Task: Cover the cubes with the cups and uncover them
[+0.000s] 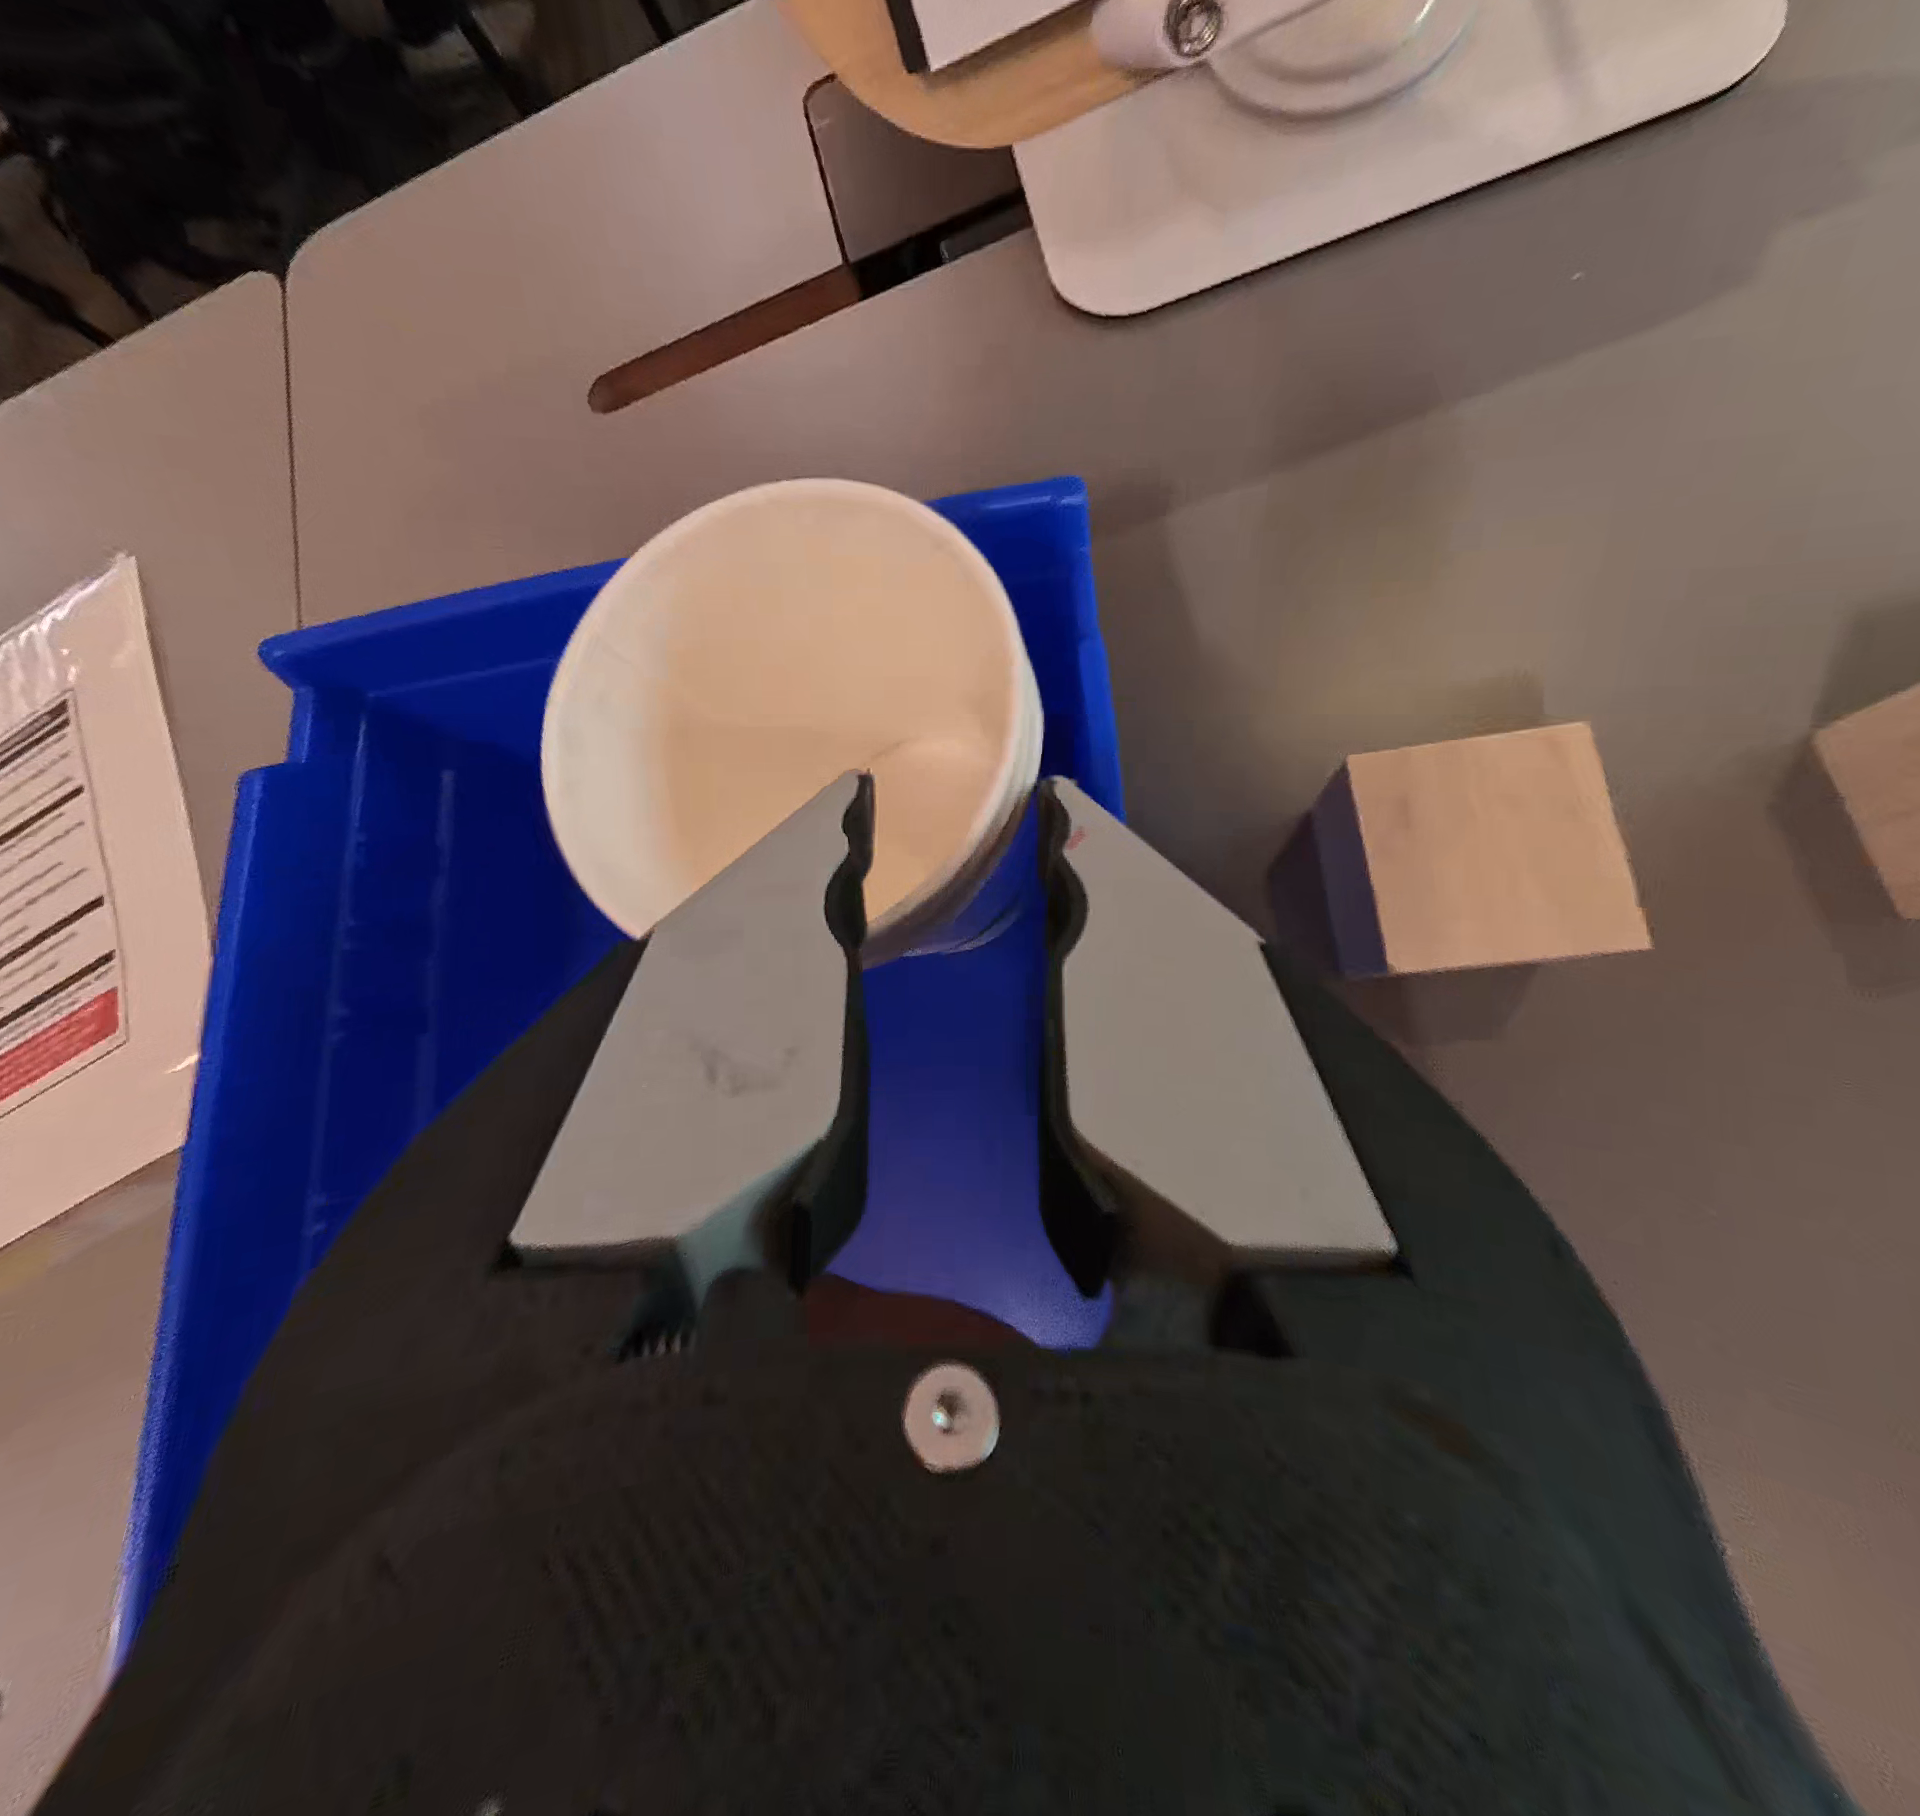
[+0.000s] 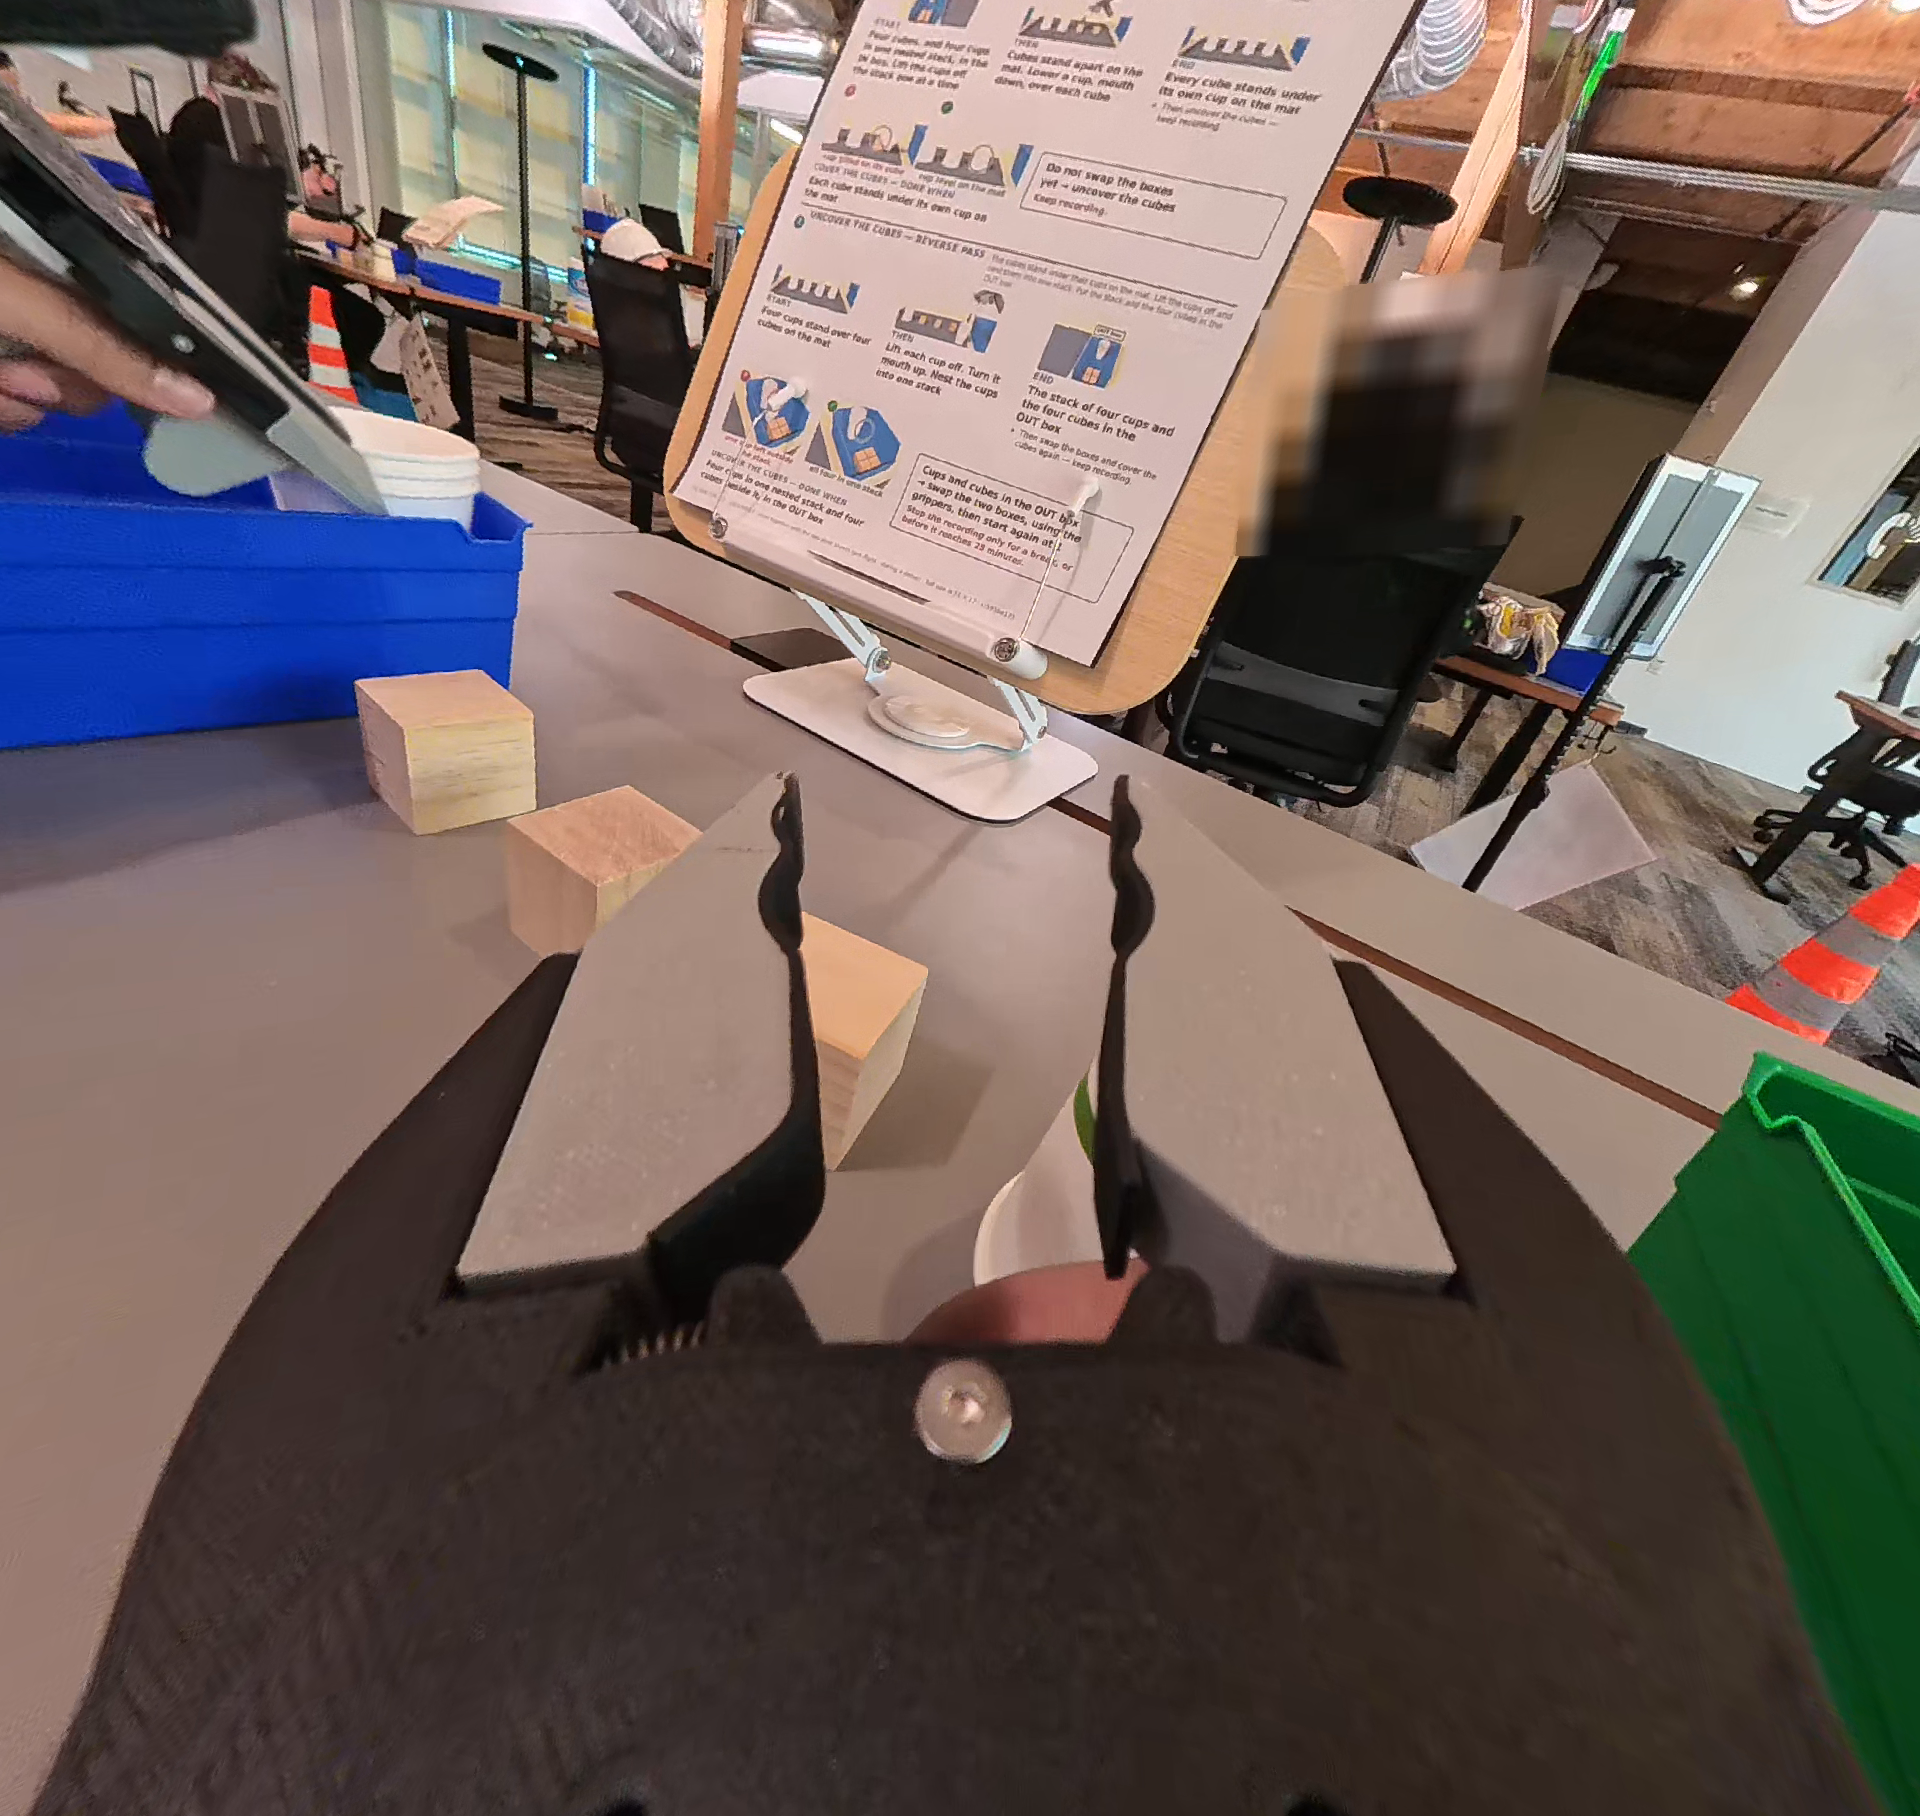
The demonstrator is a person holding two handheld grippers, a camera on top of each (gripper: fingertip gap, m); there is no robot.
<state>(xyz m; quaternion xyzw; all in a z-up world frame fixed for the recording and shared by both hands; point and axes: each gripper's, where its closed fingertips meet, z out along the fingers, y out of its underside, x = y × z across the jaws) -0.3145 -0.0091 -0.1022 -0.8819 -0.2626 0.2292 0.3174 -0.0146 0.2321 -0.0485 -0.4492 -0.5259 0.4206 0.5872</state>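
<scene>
The deep blue plastic bin [image 1: 343, 935] at nine o'clock on the grey table [image 1: 1351, 519] holds the nested stack of white paper cups [image 1: 769, 706], mouths up. The left gripper [image 1: 956, 790] straddles the stack's rim, jaws parted, one finger inside; whether it pinches I cannot tell. Light, thin, crushable, I'd judge, so grip the rim gently. Pale wooden cubes [image 2: 447, 748] wait at ten o'clock of the right gripper [image 2: 951, 795], spread with nothing between its fingertips.

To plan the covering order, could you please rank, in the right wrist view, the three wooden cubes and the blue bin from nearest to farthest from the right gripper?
From the right gripper:
1. Nearest cube, partly behind its left finger.
2. Middle cube, further left.
3. Far cube, left, beside the bin.
4. Blue bin, far left, holding the white cups.
</scene>
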